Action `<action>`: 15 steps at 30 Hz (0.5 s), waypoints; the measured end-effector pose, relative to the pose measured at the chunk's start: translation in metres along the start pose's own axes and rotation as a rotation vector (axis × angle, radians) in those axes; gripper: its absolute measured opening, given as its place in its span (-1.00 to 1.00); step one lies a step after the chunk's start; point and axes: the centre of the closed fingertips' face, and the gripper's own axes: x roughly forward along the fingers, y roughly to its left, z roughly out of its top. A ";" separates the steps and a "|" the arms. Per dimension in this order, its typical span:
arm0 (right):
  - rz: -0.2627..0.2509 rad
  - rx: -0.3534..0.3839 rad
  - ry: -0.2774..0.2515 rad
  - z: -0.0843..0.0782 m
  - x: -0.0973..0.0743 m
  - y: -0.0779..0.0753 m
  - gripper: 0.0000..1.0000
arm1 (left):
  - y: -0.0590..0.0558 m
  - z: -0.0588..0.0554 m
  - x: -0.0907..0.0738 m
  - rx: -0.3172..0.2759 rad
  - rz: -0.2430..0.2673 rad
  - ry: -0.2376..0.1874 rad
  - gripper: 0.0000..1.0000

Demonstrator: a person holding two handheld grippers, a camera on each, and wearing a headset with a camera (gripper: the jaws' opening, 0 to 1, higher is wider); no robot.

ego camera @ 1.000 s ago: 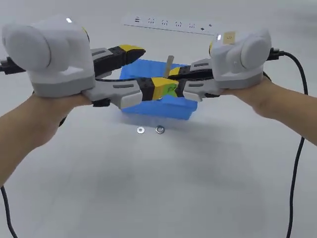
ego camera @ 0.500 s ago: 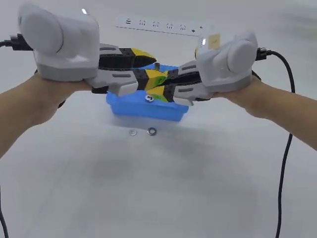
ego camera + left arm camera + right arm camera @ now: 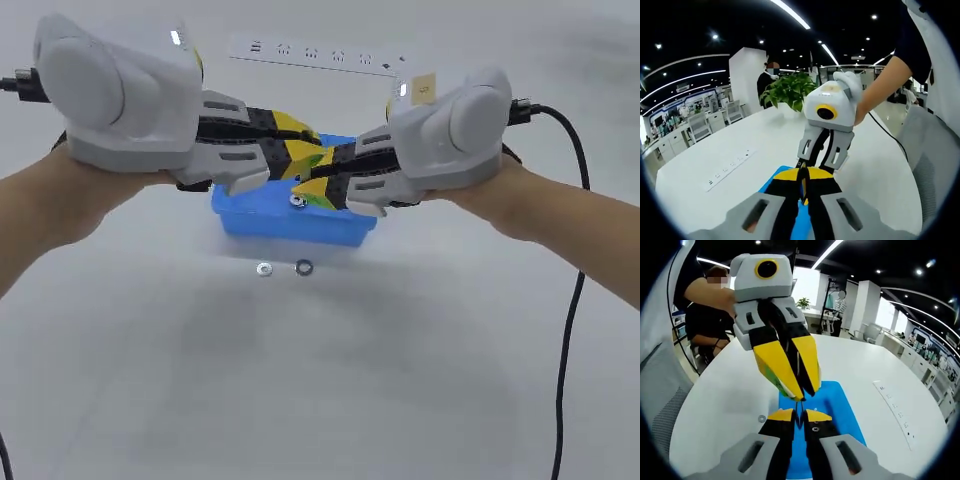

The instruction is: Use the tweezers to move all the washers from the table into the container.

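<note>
While I hold both claws over the desk [image 3: 330, 380], they meet tip to tip above the blue container [image 3: 290, 222], my left claw [image 3: 802, 174] reaching in from 9 o'clock and my right claw [image 3: 799, 416] from 3 o'clock. Each claw's jaws are drawn together on a thin strip that I take for the tweezers [image 3: 799, 360]; it is too slim to make out well. In the head view one washer [image 3: 298, 201] shows just under the meeting tips, over the container's near side, and I cannot tell what grips it. Two more washers lie flat on the desk at 6 o'clock of the container, close to its front wall: a pale washer [image 3: 264, 269] and, just beside it at 3 o'clock, a darker washer [image 3: 304, 267]. Beyond the container at 12 o'clock lies a white power strip [image 3: 310, 55]. A black cable [image 3: 575, 300] hangs down from my right claw's housing.
</note>
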 end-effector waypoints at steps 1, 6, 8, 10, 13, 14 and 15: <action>0.000 0.001 0.001 0.000 0.000 0.000 -0.84 | -0.002 0.001 0.000 0.010 -0.004 0.005 -0.87; -0.003 -0.009 0.011 0.000 0.000 0.002 -0.83 | -0.003 0.001 0.002 0.021 -0.016 0.016 -0.90; -0.002 -0.006 0.009 0.001 -0.001 0.003 -0.82 | -0.001 0.001 0.002 0.018 -0.020 0.015 -0.91; -0.011 -0.007 0.006 0.002 -0.002 0.002 -0.82 | 0.000 0.002 0.002 0.022 -0.025 0.013 -0.91; -0.021 0.006 0.008 0.002 -0.003 0.000 -0.79 | 0.003 0.002 0.001 0.026 -0.028 0.014 -0.91; -0.023 0.014 0.010 0.002 -0.003 0.000 -0.78 | 0.004 0.002 0.001 0.028 -0.028 0.016 -0.91; -0.026 0.019 0.012 0.002 -0.004 0.000 -0.78 | 0.004 0.002 0.002 0.028 -0.028 0.017 -0.91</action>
